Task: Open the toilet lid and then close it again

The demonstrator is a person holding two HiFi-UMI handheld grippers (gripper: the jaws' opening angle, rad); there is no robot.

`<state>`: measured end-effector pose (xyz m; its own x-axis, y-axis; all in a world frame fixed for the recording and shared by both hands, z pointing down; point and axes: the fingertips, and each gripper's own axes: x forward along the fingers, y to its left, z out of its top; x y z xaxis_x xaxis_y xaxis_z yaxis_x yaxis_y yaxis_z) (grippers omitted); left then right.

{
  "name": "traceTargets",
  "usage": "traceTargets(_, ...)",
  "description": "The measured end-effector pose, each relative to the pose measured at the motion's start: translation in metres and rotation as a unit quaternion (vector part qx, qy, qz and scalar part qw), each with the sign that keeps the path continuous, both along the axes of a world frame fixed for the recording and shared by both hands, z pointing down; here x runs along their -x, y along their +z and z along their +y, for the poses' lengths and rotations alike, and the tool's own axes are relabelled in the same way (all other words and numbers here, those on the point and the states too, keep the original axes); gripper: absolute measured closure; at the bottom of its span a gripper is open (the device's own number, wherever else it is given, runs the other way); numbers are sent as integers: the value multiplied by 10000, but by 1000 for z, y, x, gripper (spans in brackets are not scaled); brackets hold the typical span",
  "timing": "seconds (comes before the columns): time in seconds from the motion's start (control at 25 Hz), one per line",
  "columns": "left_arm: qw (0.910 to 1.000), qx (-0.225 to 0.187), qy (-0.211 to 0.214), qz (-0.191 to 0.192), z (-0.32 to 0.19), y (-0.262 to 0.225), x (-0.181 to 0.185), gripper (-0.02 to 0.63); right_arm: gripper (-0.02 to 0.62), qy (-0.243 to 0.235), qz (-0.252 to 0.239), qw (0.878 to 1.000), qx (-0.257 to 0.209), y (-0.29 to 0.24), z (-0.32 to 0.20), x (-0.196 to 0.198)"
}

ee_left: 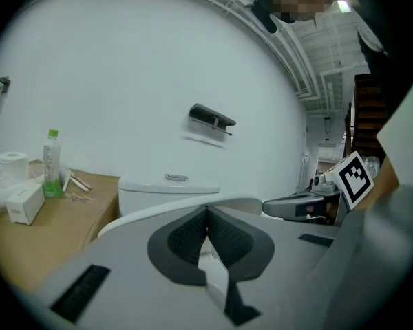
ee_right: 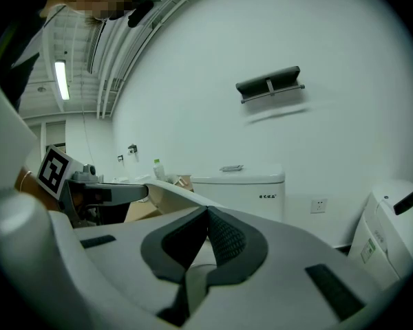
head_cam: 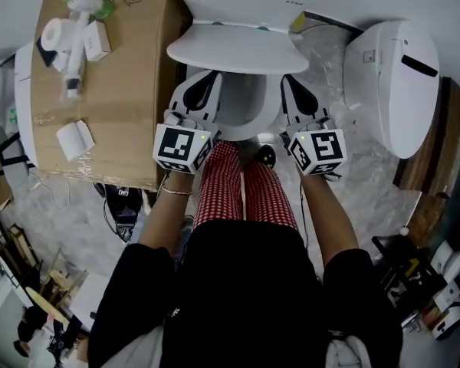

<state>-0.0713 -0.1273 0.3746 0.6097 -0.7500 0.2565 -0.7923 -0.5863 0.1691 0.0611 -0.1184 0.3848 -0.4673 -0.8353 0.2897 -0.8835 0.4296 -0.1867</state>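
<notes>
Bright, even indoor light; gripper views fisheye-warped with dark corners

Left gripper (head_cam: 211,77) and right gripper (head_cam: 290,80) are both closed.

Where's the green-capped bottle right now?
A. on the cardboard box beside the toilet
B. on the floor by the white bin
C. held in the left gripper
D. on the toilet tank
A: the green-capped bottle stands upright on the cardboard box, off to the side of the toilet tank.
</notes>
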Motion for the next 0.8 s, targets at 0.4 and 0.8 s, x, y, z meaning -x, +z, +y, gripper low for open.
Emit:
traceTargets(0.4,9997,30,191,-135,-5,-6,-2,603,577,174,-94,9998,47,-5,-7,-2)
traceTargets(0.8,9997,68,153,-162,-15,-12,-1,602,577,249,-139,9996,91,-13,-16,-1)
